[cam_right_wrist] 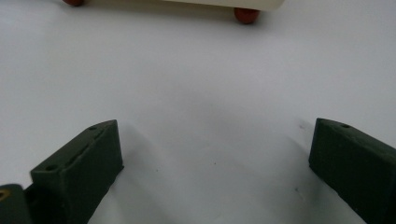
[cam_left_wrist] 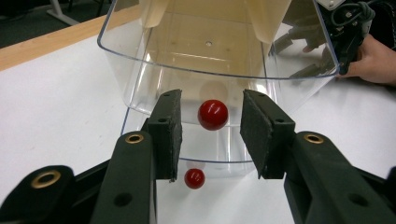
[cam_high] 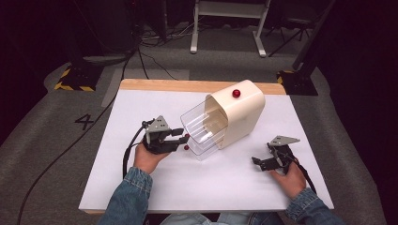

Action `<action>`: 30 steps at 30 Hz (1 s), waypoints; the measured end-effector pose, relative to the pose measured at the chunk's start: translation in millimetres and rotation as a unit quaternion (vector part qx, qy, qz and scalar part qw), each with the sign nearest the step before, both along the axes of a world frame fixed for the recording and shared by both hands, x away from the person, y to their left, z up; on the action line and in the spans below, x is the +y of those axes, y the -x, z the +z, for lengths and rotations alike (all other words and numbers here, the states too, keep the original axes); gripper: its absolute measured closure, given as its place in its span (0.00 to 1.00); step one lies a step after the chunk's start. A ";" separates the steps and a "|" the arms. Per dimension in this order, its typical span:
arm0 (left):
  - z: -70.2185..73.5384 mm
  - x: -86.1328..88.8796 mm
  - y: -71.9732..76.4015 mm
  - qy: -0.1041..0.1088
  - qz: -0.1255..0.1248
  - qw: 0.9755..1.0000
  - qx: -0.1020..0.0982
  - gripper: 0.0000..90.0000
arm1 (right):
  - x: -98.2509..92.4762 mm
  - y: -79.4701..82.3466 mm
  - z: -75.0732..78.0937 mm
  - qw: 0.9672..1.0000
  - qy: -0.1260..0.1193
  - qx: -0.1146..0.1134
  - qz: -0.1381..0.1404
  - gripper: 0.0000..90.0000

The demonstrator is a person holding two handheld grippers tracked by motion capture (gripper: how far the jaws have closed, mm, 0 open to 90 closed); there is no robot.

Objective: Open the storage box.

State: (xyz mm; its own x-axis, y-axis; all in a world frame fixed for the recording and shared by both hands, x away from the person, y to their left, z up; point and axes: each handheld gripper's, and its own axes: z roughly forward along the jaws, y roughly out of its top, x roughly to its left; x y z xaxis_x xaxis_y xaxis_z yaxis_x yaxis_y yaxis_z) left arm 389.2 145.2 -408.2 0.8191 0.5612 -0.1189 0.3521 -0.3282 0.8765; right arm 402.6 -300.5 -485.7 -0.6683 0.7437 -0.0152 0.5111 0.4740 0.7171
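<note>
On the white table (cam_high: 155, 187), a cream bread-box-like housing (cam_high: 241, 115) lies with a clear plastic drawer (cam_high: 202, 126) pulled partway out of it. The drawer's long axis runs diagonally, its open front pointing toward the table's near-left and toward the left gripper (cam_high: 180, 136). A red knob (cam_high: 236, 93) sits on the cream top.

From the left gripper view, the drawer's red front knob (cam_left_wrist: 213, 114) hangs between the 2 black pads (cam_left_wrist: 169, 133), which stand apart from it on both sides; nothing is pinched. A second red ball (cam_left_wrist: 194, 178) shows below, at the drawer's lower edge.

Well to the right of the housing, the right gripper (cam_high: 263, 161) rests low over the table, its jaws spread wide with bare white surface between them. 2 red feet (cam_right_wrist: 246, 15) of the housing show at the top of its view.

Open tabletop lies along the near edge and between the 2 hands. A wooden strip (cam_high: 159, 85) edges the far side; beyond are grey carpet (cam_high: 56, 122), cables and stand legs in a dark room.
</note>
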 end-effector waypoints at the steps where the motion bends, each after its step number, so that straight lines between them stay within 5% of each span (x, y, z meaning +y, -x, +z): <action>1: 0.0 0.2 0.4 -0.001 0.001 1.000 0.000 0.64 | 0.0 0.0 0.0 1.000 0.000 0.000 0.000 0.03; 8: 3.3 8.7 8.0 -0.007 0.011 1.000 0.001 0.57 | 0.0 0.0 0.0 1.000 0.000 0.000 0.000 0.03; 19: 16.3 41.2 42.5 -0.054 0.036 0.998 -0.018 0.48 | 0.0 -0.2 0.0 1.000 0.000 0.000 0.000 0.03; 30: 3.5 67.1 46.2 -0.094 0.062 0.994 0.005 0.43 | 0.0 0.1 0.0 1.000 0.000 0.000 0.000 0.03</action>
State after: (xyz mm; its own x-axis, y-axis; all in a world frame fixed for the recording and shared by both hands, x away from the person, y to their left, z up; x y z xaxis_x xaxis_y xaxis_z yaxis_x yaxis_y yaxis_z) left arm 343.0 212.3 -404.7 0.7419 0.6704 -0.0096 0.4076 -0.4396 0.8004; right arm 402.5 -300.5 -485.7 -0.6683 0.7437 -0.0158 0.5108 0.4742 0.7171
